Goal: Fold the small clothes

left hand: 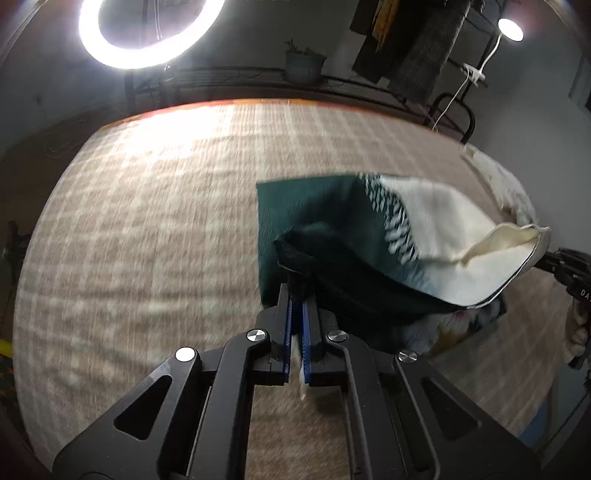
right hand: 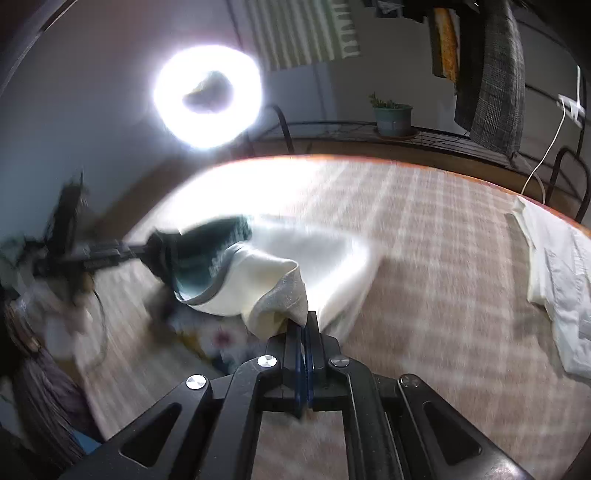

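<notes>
Above the checked bedcover (left hand: 147, 229), I hold one small garment (left hand: 424, 236) stretched between both grippers. My left gripper (left hand: 297, 299) has its blue-padded fingers (left hand: 288, 325) clenched on the dark green end of the garment; a sliver of pale fabric shows between the pads near their base. My right gripper (right hand: 303, 326) is clamped on the cream end, with fabric bunched just ahead of its tips. From the right wrist view, the left gripper (right hand: 147, 249) appears at the far side, gripping the green end. The garment is green on one part and cream on the other, with a band of white marks where the colours meet. Part of it is lifted and sagging between the grippers; the green corner farther out lies flat on the bedcover. Both views are motion-blurred. White folded cloth (right hand: 557, 273) lies on the bedcover to my right, well apart from the garment. A ring light (left hand: 147, 29) shines beyond the far edge, near a potted plant (right hand: 393, 114) on a wire shelf.
</notes>
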Motion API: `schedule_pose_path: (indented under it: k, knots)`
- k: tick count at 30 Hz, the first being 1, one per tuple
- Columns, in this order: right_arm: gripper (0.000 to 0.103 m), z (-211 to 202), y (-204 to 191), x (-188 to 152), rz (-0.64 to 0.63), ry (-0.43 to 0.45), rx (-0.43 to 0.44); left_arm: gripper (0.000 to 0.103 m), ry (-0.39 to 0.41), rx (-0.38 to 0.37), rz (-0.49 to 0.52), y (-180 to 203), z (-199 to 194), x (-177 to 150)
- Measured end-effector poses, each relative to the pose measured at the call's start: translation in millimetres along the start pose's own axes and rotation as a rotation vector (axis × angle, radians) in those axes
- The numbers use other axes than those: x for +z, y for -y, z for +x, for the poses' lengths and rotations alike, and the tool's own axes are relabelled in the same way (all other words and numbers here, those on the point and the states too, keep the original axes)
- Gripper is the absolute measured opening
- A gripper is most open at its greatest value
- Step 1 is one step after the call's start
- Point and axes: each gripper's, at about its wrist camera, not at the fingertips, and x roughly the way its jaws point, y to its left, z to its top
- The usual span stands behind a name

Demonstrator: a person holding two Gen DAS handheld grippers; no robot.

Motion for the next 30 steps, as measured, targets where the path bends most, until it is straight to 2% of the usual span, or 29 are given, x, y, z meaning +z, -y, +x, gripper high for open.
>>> schedule_pose_path:
  k: [3, 7, 8, 11, 15, 20, 24, 27, 30]
  knots:
    - [0.001, -3, 0, -18, -0.004, -0.016, -0.023, 0.001, -0.028, -0.004, 0.011, -2, -4, -14]
    - [0.003, -18, 14, -38, 0.046, -0.025, -0.03, 0.005, -0.038, -0.001, 0.086, 2, -26, -32]
    - [0.012, -23, 17, -41, 0.061, -0.022, -0.022, 0.005, -0.035, -0.004, 0.098, 1, -33, -35]
    - [0.029, -36, 28, -51, 0.137, -0.005, 0.002, 0.005, -0.019, 0.003, 0.108, -4, -53, -42]
    - [0.031, -36, 32, -49, 0.213, 0.012, 0.029, 0.005, 0.02, 0.007, 0.052, -11, -60, -30]
    - [0.031, -16, 3, -23, 0.162, 0.004, 0.057, 0.005, 0.038, -0.011, 0.006, -6, -40, -4]
    - [0.031, 11, -20, -3, 0.087, -0.017, 0.053, 0.005, -0.004, -0.007, 0.022, 6, -7, 2]
    - [0.03, 40, -28, -4, 0.028, -0.094, 0.008, 0.005, -0.072, -0.023, 0.03, 13, 17, -6]
    - [0.028, 56, -16, -16, 0.019, -0.179, -0.038, 0.005, -0.129, -0.025, 0.057, 16, 29, -23]
